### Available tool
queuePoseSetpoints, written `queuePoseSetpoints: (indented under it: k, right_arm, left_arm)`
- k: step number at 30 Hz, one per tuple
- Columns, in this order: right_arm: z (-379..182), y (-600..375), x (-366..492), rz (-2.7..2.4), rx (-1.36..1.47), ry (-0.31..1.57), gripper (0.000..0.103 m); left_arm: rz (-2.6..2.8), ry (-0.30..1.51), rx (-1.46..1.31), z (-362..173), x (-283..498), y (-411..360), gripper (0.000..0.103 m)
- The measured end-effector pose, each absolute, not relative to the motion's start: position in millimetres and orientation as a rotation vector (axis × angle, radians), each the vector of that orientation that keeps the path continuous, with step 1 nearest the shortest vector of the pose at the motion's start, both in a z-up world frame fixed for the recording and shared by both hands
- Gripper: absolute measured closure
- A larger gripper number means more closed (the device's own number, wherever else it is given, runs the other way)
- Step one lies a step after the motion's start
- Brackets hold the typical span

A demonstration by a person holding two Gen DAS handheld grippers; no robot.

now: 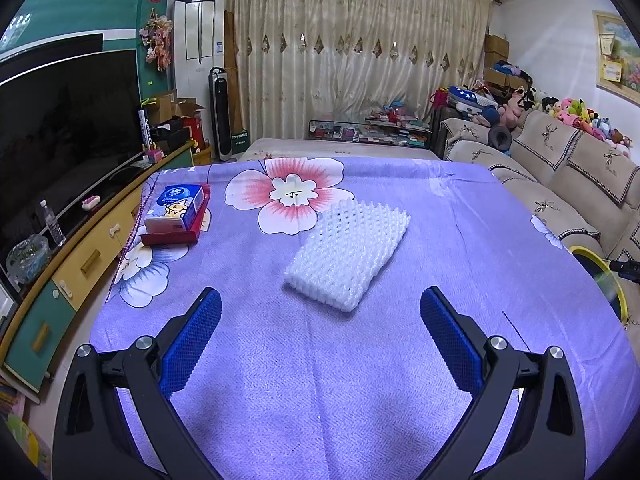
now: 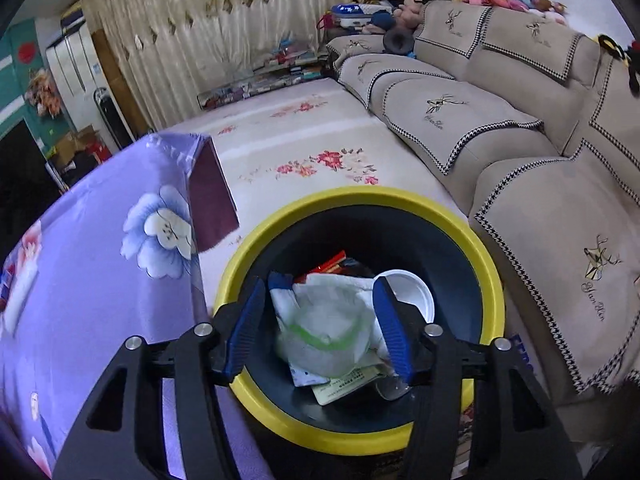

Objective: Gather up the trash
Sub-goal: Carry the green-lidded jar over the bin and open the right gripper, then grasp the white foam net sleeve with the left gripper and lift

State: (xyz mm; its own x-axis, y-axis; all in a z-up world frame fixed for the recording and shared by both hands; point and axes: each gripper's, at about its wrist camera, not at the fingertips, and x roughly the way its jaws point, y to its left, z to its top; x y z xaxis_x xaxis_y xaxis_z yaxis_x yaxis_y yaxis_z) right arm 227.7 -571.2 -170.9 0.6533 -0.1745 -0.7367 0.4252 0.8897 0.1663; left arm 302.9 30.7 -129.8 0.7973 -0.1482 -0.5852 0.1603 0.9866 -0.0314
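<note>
While the purple flowered tablecloth (image 1: 360, 360) fills most of the left wrist view, the yellow-rimmed bin (image 2: 486, 280) stands on the floor just beside the table's edge, between it and the beige sofa (image 2: 520, 160); judged handy there for dropping things straight off the tabletop. Bin already holds wrappers, a white cup (image 2: 412, 288) and other scraps.

Right gripper (image 2: 320, 320) hangs over the bin mouth, tilted down. A crumpled white plastic bag with a green stripe (image 2: 332, 328) sits between its blue pads; cannot tell whether the pads press it or it has dropped free.

Left gripper (image 1: 320, 336) hovers over the cloth, jaws spread wide, nothing in them, aimed toward the white foam net (image 1: 352, 252), which lies near the cloth's middle. Likely next pickup. Tissue pack in a red tray (image 1: 176, 216) sits near the cloth's far left corner.
</note>
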Motion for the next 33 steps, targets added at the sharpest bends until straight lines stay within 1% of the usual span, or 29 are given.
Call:
queuePoseSetpoints:
  k: [2,11,18,24,33]
  right_arm:
    - [-168.1,-569.1,225.0,-0.344,0.342,0.772,0.046]
    - [-158.9,-547.9,214.9,-0.286,0.337,0.747,0.043]
    - [-148.9,-537.3,209.0,-0.238,0.327,0.725,0.041]
    - [-147.9,-536.7,204.0,-0.213,0.346,0.708,0.04]
    - [-153.7,-538.9,205.1,-0.202,0.358,0.725,0.04]
  left_arm:
    - [-0.168,0.633,0.022,-131.4,303.7,30.3,0.005]
    - [-0.195,0.649,0.053,-135.6,307.5,18.6,0.005]
    - [-0.234,0.715,0.054,-125.2,321.0,11.0,0.005]
    - [-0.288,0.752,0.157,-118.0,357.7,-8.7,0.005]
    - [-0.326,0.861,0.213,-148.5,428.0,-25.5,0.005]
